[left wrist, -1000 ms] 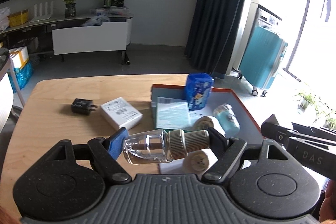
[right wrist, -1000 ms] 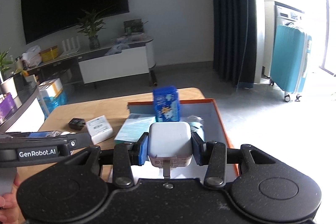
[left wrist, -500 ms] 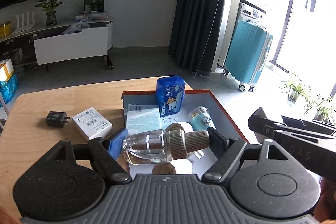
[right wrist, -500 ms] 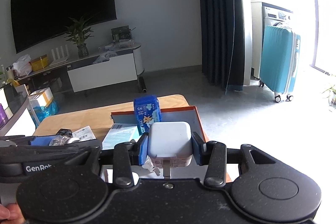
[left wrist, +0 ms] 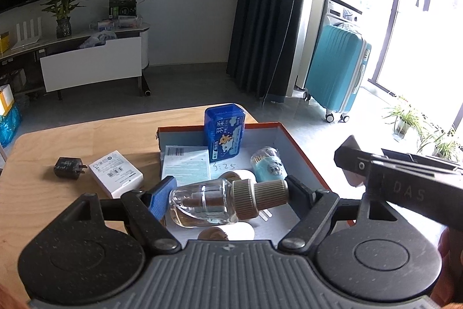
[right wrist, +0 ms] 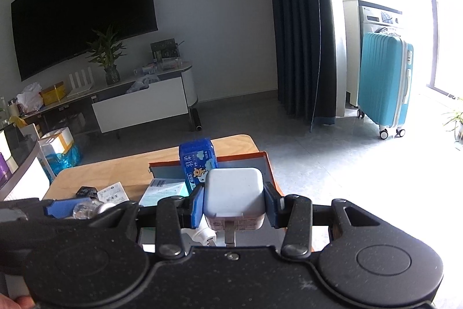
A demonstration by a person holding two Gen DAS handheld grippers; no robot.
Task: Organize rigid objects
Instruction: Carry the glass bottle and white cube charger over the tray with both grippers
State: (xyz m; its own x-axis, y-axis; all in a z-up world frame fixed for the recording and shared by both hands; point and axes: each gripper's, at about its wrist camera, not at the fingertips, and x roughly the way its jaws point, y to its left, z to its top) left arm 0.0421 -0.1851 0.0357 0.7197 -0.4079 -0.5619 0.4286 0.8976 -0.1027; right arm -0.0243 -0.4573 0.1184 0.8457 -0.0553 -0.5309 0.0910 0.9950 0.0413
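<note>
- A clear glass bottle with a ribbed tan cap is clamped sideways between the fingers of the left gripper, above the orange-rimmed tray.
- A white charger block is gripped squarely between the fingers of the right gripper.
- Beyond both fingers, a blue box is seen upright in the tray on the worktop.

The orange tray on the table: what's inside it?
Inside the orange tray: an upright blue box, a pale leaflet, a teal canister lying down, and round tan-capped items. The held glass bottle hides what lies beneath it.
</note>
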